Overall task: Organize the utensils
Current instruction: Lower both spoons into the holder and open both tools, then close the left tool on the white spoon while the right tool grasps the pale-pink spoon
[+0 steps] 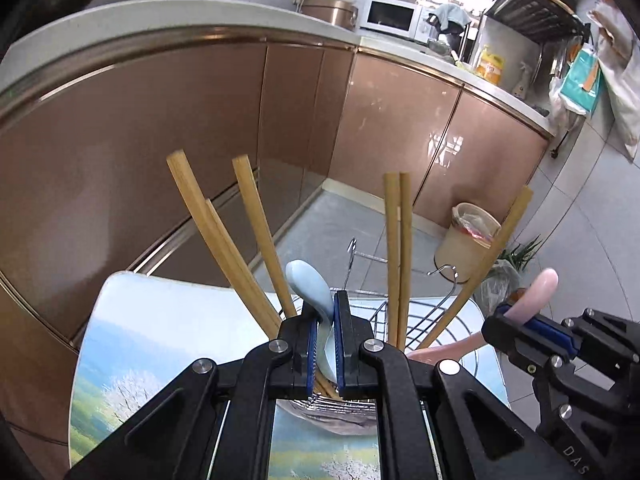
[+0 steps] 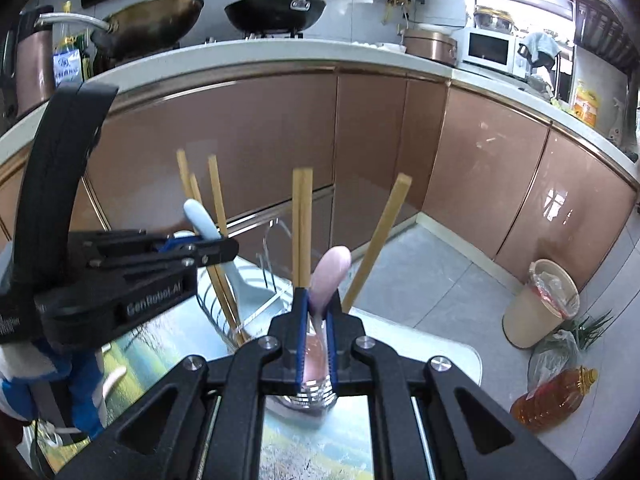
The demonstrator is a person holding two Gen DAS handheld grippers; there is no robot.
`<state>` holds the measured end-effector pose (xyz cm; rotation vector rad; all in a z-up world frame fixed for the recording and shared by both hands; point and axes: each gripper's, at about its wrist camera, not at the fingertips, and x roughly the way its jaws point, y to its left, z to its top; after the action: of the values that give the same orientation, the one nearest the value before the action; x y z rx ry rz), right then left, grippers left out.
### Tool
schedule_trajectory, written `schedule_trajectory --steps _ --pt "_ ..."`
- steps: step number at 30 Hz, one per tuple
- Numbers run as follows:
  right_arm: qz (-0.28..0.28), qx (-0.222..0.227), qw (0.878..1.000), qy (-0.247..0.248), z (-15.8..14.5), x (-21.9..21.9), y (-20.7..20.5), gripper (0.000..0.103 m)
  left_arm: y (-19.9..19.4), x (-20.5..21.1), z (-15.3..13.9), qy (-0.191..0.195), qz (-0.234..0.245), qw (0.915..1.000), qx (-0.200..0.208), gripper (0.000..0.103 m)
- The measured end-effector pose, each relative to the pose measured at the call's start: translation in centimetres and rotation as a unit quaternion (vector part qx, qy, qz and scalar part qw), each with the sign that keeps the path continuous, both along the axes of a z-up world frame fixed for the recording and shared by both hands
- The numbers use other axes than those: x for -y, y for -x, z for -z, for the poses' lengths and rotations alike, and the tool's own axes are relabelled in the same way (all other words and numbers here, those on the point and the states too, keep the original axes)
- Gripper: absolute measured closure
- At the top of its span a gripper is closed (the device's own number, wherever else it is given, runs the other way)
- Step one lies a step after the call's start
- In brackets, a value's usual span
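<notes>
My left gripper [image 1: 326, 312] is shut on a light blue ceramic spoon [image 1: 310, 282], handle up, its bowl down in a wire utensil rack [image 1: 404, 316]. My right gripper [image 2: 316, 304] is shut on a pink ceramic spoon [image 2: 330, 276], handle up, over the same wire rack [image 2: 256, 312]. Several wooden chopsticks [image 1: 394, 256] stand in the rack and fan outward; they also show in the right wrist view [image 2: 302, 228]. The right gripper with the pink spoon [image 1: 536, 294] shows at the right of the left wrist view; the left gripper with the blue spoon [image 2: 202, 216] shows at the left of the right wrist view.
The rack stands on a small table [image 1: 160, 320] with a landscape print, close to brown kitchen cabinets [image 1: 200, 120]. A beige waste bin [image 2: 540, 304], an oil bottle [image 2: 556, 396] and a bag of greens are on the floor at right. Woks sit on the counter.
</notes>
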<state>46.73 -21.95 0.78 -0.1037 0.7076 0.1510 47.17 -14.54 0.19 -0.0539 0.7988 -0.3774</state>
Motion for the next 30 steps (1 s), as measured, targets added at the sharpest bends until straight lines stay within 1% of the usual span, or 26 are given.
schedule_trajectory --steps 3,6,11,13,15,18,19,20,22,26,30 --pt "0.003 -0.008 1.000 -0.015 0.5 0.5 0.3 0.094 0.0 -0.4 0.2 0.010 0.001 0.9999 -0.013 0.095" --pt "0.005 -0.010 1.000 -0.019 0.9 0.6 0.6 0.094 0.3 -0.5 0.3 0.007 0.001 0.9998 -0.017 0.095" --pt "0.009 -0.011 1.000 -0.026 0.9 0.9 1.0 0.093 0.3 -0.5 0.3 0.016 0.004 0.9994 -0.031 0.093" --pt "0.011 -0.010 1.000 -0.026 0.7 1.0 1.1 0.093 0.8 -0.8 0.0 0.024 0.005 0.9993 -0.026 0.086" --pt "0.013 -0.007 1.000 -0.028 0.4 1.1 1.2 0.093 1.1 -1.3 -0.4 0.035 0.012 0.9991 -0.023 0.082" --pt "0.014 -0.003 1.000 -0.028 -0.1 1.0 1.6 0.091 2.5 -2.0 -1.5 0.040 0.016 0.9990 -0.012 0.078" --pt "0.013 -0.001 0.999 -0.029 -0.3 1.0 1.7 0.089 3.0 -2.4 -1.8 0.043 0.019 0.9989 -0.008 0.077" --pt "0.016 0.002 0.999 -0.029 -0.5 1.0 2.0 0.083 3.5 -2.9 -2.0 0.044 0.019 0.9988 -0.006 0.077" --pt "0.018 0.008 0.999 -0.030 -1.1 1.1 2.4 0.078 4.6 -4.0 -2.7 0.047 0.018 0.9987 -0.001 0.076" --pt "0.021 0.019 0.999 -0.027 -2.4 1.0 3.6 0.078 6.8 -6.6 -4.0 0.050 0.011 0.9986 0.009 0.076" --pt "0.016 0.038 0.999 -0.030 -4.4 0.2 5.7 0.078 9.3 -9.6 -5.6 0.039 0.004 0.9989 0.025 0.076"
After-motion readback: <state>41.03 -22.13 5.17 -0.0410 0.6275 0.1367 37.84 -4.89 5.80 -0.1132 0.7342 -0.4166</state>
